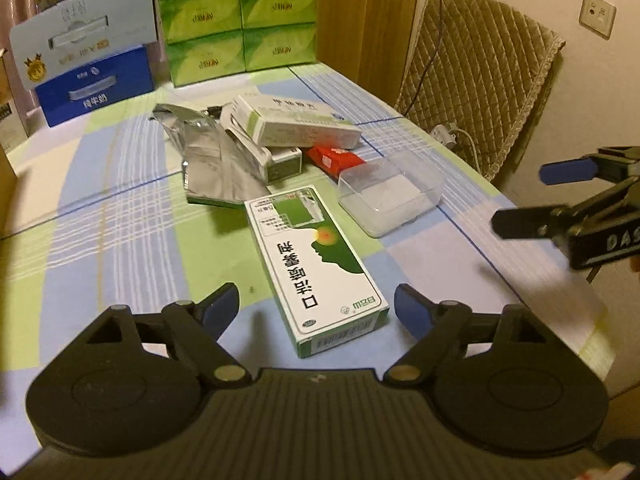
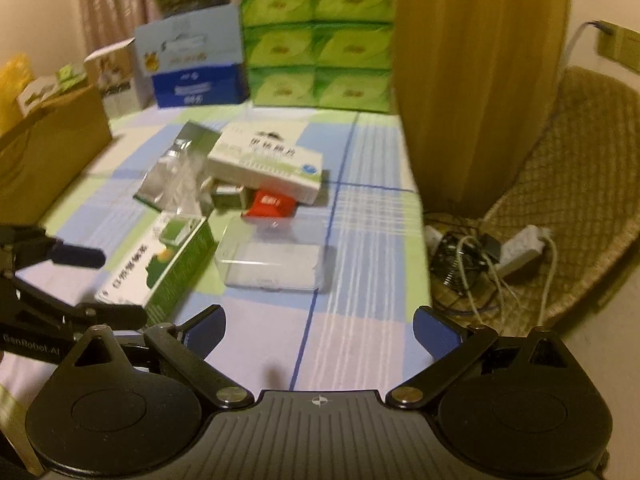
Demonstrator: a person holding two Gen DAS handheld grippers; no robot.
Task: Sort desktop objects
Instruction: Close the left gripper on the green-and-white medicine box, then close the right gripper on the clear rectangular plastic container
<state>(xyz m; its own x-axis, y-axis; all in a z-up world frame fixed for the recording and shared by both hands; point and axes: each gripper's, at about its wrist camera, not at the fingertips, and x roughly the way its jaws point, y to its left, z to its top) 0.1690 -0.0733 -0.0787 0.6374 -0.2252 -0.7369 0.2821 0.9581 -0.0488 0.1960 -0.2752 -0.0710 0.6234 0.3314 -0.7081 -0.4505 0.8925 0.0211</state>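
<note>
A green-and-white medicine box [image 1: 316, 268] lies flat on the checked tablecloth; my left gripper [image 1: 316, 312] is open, its fingers astride the box's near end without touching. Behind it lie a clear plastic box [image 1: 390, 194], a red packet [image 1: 336, 160], stacked white-green boxes [image 1: 296, 124] and a silver foil pouch [image 1: 212, 160]. My right gripper [image 2: 320, 332] is open and empty above bare cloth, in front of the clear box [image 2: 276, 260]. The green box also shows in the right wrist view [image 2: 160, 268], with the left gripper [image 2: 100, 288] by it. The right gripper shows at the left wrist view's right edge [image 1: 528, 196].
Stacked green tissue packs [image 1: 240, 16] and a blue-white carton [image 1: 88, 64] stand at the table's back. A cardboard box [image 2: 48, 152] stands at the left. A cushioned chair [image 1: 480, 80] with a power strip and cables [image 2: 512, 252] stands past the table's right edge.
</note>
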